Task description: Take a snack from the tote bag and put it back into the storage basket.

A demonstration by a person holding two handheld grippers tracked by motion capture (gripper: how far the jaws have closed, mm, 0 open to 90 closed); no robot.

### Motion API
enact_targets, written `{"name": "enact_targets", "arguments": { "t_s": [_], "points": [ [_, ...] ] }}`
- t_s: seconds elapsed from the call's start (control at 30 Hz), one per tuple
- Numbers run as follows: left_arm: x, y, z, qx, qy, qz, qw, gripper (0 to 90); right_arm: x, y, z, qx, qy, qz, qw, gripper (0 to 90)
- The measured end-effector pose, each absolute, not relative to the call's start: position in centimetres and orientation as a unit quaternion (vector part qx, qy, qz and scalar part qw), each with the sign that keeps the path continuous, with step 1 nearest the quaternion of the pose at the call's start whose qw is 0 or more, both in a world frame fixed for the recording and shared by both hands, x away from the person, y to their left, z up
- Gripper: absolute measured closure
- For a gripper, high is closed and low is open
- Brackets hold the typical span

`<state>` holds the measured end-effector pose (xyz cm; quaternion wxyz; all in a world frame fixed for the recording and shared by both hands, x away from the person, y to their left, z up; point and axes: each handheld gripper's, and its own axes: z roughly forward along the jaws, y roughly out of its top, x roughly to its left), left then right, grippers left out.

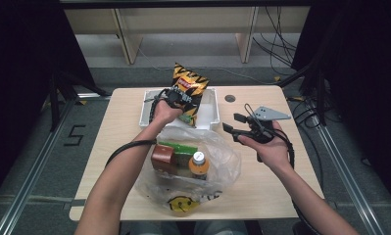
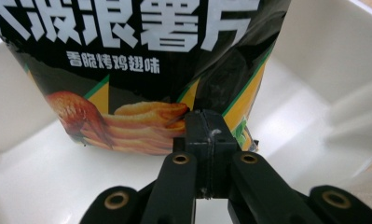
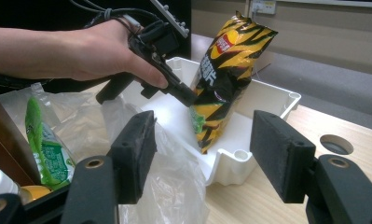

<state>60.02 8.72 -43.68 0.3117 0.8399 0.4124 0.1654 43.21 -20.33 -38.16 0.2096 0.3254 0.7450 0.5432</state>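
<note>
Clear, crinkled plastic of the shopping bag (image 1: 217, 161) lies open nearest you on the pale wooden worktop (image 1: 276, 191), its mouth slack so the goods inside stay reachable: an orange drink bottle with a white cap (image 1: 198, 165), a brown carton (image 1: 162, 156) and a green packet (image 1: 181, 147) rest there, not yet taken out by the look of it.

Just beyond the bag to your right, your right hand-held gripper (image 1: 233, 127) hovers above the worktop with its jaws wide apart and nothing between them; in its own view the two black pads (image 3: 138, 149) frame bare air. You seem to be keeping it parked and ready for the next item.

Farther out, your left hand-held gripper (image 1: 179, 101) has its jaws pinched together on the lower edge of the yellow-and-black striped crisp bag (image 1: 189, 93). You hold that bag upright over the white rectangular plastic bin (image 1: 213, 115) at the far side of the worktop, its bottom corner down inside the bin walls, though whether it touches the floor I cannot tell. Gripping it by the sealed edge keeps the puffed body from being crushed, and the upright pose should let it drop in neatly.
</note>
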Motion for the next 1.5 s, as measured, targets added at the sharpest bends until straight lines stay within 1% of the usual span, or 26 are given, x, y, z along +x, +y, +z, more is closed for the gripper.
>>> {"name": "enact_targets", "arguments": {
  "t_s": [0.1,0.13,0.17,0.23,0.3,0.37,0.4,0.43,1.0,1.07,1.13,1.3,1.33,1.37,1.5],
  "points": [
    [60.1,8.5,-43.6,0.842,0.410,0.166,0.309,89.3,43.2,-20.3,-38.3,0.329,0.742,0.543,0.213,41.0],
    [60.2,8.5,-43.6,0.843,0.409,0.166,0.308,89.2,43.2,-20.2,-38.4,0.335,0.739,0.545,0.210,41.0],
    [60.2,8.3,-43.6,0.843,0.408,0.166,0.308,89.3,43.2,-20.2,-38.3,0.333,0.744,0.544,0.198,41.0],
    [60.3,8.2,-43.6,0.844,0.408,0.165,0.308,89.2,43.2,-20.2,-38.4,0.330,0.745,0.540,0.211,41.0],
    [60.4,8.1,-43.5,0.845,0.404,0.175,0.302,89.2,43.1,-20.2,-38.4,0.334,0.745,0.539,0.207,41.0],
    [60.4,7.9,-43.6,0.845,0.405,0.171,0.304,89.2,43.1,-20.1,-38.5,0.338,0.743,0.540,0.205,41.0],
    [60.4,7.8,-43.6,0.844,0.406,0.165,0.309,89.1,43.2,-20.1,-38.6,0.335,0.740,0.544,0.212,41.0],
    [60.4,7.7,-43.7,0.844,0.408,0.163,0.309,89.1,43.2,-20.1,-38.6,0.333,0.743,0.543,0.206,41.0],
    [61.1,6.5,-43.4,0.849,0.398,0.166,0.306,87.9,43.5,-20.5,-38.7,0.333,0.747,0.535,0.212,41.1],
    [61.2,6.3,-43.4,0.849,0.396,0.166,0.306,87.9,43.5,-20.5,-38.8,0.336,0.745,0.537,0.210,41.1],
    [61.3,6.2,-43.4,0.849,0.396,0.166,0.306,87.9,43.4,-20.5,-38.7,0.340,0.746,0.536,0.199,41.1],
    [61.3,6.1,-43.3,0.850,0.395,0.164,0.306,87.0,43.5,-20.5,-38.8,0.341,0.741,0.539,0.211,41.0],
    [61.3,6.0,-43.3,0.850,0.395,0.166,0.308,86.9,43.4,-20.4,-38.8,0.347,0.739,0.540,0.204,41.1],
    [61.3,6.0,-43.3,0.850,0.395,0.166,0.308,86.8,43.4,-20.5,-38.9,0.343,0.738,0.541,0.211,41.1],
    [60.9,6.2,-43.3,0.859,0.389,0.143,0.301,87.2,43.5,-20.5,-38.8,0.341,0.740,0.540,0.211,41.0]
  ]
}}
